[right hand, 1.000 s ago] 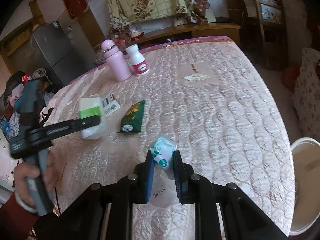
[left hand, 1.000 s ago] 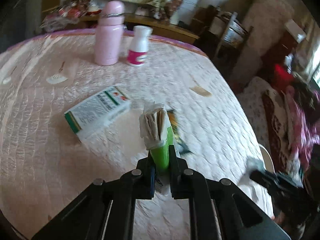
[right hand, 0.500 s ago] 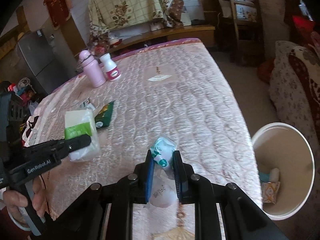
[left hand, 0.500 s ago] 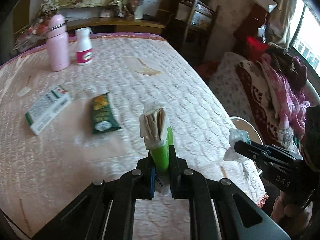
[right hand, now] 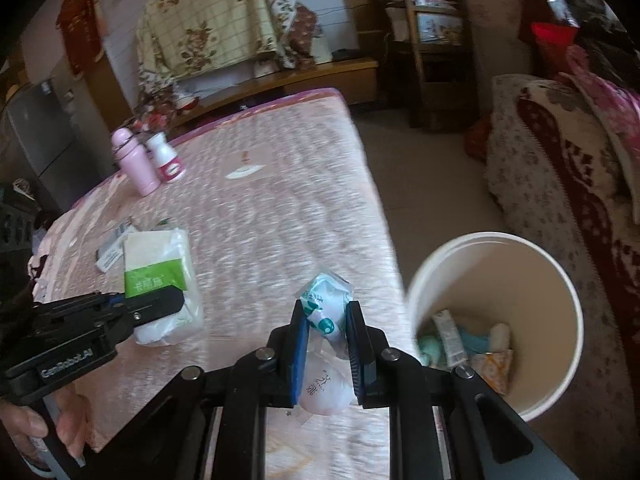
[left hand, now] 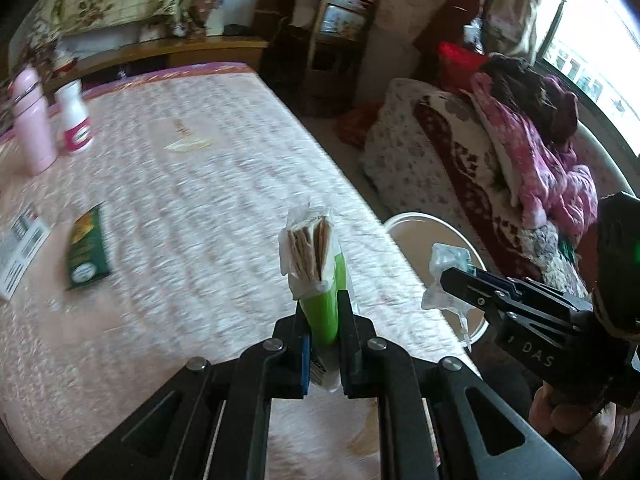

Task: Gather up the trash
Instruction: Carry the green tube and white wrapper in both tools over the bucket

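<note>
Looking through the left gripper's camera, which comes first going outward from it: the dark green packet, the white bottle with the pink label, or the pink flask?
1. Dark green packet, on the bed, left of the left gripper.
2. and 3. White bottle and pink flask, side by side at the bed's far left; too close to call.

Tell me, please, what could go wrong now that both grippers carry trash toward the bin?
The right hand-held gripper holds the crumpled wrapper over the table edge, short of the white bin; released now, it may land outside. The tissue pack in the left hand-held gripper is pinched only at its lower end, so it might slip.
</note>
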`<state>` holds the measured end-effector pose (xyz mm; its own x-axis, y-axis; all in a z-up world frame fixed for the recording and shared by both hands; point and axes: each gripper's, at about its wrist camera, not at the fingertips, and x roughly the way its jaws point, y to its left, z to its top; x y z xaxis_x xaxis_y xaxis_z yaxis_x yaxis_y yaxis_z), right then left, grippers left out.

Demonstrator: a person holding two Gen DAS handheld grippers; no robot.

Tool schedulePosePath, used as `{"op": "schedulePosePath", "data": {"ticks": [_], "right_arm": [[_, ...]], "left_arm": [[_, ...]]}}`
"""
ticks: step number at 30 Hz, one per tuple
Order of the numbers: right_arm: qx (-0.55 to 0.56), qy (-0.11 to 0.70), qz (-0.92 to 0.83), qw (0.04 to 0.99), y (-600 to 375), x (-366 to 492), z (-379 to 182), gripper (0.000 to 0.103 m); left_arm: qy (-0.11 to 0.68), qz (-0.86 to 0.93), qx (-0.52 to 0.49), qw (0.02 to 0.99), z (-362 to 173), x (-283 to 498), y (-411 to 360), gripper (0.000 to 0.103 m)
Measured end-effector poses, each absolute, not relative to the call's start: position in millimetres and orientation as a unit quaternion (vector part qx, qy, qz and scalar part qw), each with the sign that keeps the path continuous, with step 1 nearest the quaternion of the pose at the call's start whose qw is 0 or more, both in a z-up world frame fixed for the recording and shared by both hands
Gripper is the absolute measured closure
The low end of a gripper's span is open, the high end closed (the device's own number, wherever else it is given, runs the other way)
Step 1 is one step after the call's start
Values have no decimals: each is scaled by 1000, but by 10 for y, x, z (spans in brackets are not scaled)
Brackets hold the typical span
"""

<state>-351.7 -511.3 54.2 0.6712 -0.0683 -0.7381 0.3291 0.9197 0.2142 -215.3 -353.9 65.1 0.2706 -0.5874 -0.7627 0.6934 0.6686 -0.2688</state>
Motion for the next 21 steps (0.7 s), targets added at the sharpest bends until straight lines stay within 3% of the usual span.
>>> {"op": "schedulePosePath", "data": {"ticks": [21], "right_arm": [[224, 376, -213, 873, -6079, -4160, 397, 83]], "left_arm": [[448, -447, 123, 764, 517, -2516, -4546, 92]]}}
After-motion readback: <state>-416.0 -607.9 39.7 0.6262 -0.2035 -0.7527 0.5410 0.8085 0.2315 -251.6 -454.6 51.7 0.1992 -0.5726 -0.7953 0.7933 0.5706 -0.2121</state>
